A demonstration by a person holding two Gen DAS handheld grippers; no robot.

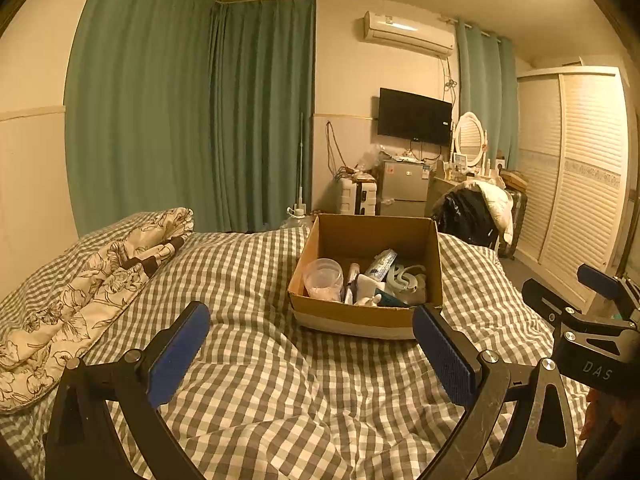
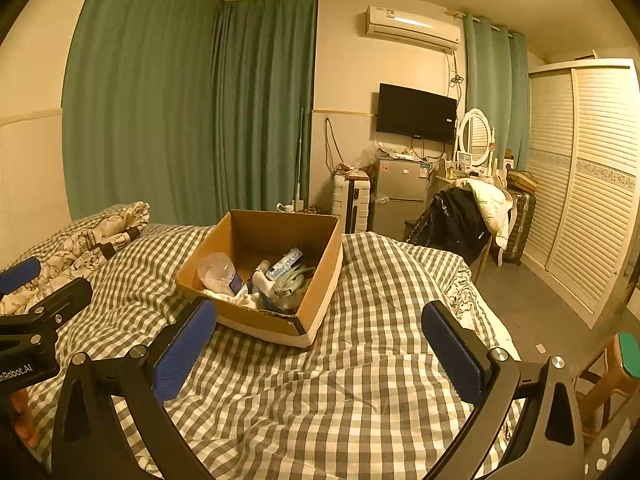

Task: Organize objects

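An open cardboard box stands on the checked bed cover; it also shows in the right wrist view. Inside lie a clear plastic jar, a toothpaste tube, a pale green coiled item and several small white things. My left gripper is open and empty, hovering above the cover just short of the box. My right gripper is open and empty, a little to the right of the box and short of it. Each gripper shows at the other view's edge.
A folded floral quilt lies at the bed's left. Beyond the bed stand a small fridge, a white suitcase, a chair draped with clothes and a louvred wardrobe. A wooden stool stands at the right.
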